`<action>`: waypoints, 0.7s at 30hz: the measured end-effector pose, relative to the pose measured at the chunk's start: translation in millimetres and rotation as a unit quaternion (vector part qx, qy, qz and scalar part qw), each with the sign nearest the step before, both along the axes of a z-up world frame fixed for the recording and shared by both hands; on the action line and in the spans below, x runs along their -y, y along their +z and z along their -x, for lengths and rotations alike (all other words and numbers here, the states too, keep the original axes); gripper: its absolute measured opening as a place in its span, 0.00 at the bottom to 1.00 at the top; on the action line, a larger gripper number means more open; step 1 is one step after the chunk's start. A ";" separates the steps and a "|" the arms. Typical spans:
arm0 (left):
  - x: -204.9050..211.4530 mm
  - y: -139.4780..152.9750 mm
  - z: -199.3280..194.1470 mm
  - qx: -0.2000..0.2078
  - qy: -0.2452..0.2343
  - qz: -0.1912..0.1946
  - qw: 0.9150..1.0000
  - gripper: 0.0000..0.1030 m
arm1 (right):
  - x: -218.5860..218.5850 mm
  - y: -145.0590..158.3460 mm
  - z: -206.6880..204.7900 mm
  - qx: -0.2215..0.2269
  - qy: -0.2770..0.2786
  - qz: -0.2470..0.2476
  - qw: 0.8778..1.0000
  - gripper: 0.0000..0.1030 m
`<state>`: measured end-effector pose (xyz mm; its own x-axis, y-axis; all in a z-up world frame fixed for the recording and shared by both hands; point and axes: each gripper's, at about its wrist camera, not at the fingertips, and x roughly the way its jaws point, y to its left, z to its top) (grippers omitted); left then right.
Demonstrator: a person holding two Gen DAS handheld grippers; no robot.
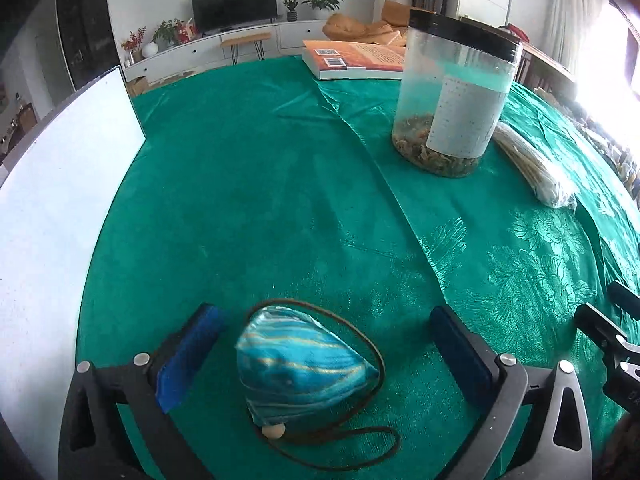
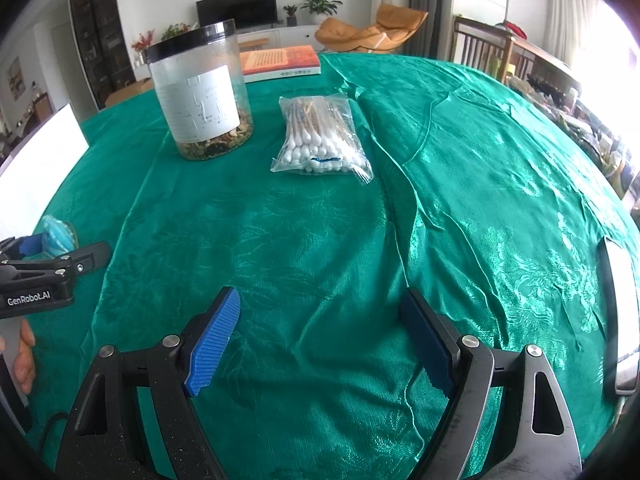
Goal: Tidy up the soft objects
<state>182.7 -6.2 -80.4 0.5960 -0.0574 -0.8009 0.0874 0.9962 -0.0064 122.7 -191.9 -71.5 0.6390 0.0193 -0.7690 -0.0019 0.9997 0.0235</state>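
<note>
Downward-tilted left gripper (image 1: 324, 344) straddles a blue pouch (image 1: 304, 368).
Its fingers (image 1: 188, 360) stand released, clear of it; right gripper (image 2: 320, 340) gapes empty over the green surface (image 2: 320, 240).

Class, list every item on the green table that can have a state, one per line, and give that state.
left gripper: open, pads clear of the pouch
right gripper: open, empty
blue pouch: resting on the cloth, cord loose
jar: upright, lid on
cotton swab bag: lying flat
book: closed, flat

Both the left gripper (image 1: 326, 354) and right gripper (image 2: 320, 340) tilt downward, jaws spread wide.
</note>
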 end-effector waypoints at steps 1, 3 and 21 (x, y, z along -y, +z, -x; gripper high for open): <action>0.3 -0.6 -0.1 0.001 0.001 -0.002 1.000 1.00 | -0.2 -0.1 -0.1 0.000 0.000 0.001 1.000 0.82; -0.4 -0.9 0.5 0.001 0.002 -0.002 1.000 1.00 | 0.0 -0.1 0.1 -0.001 0.000 0.002 1.000 0.83; -1.0 -0.8 1.0 0.001 0.002 -0.002 1.000 1.00 | 0.4 0.4 0.8 0.001 0.000 -0.002 1.000 0.83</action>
<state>181.7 -5.2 -81.2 0.5983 -0.0521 -0.7996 0.0834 0.9965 -0.0025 121.9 -192.4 -71.2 0.6399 0.0222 -0.7681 -0.0024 0.9996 0.0269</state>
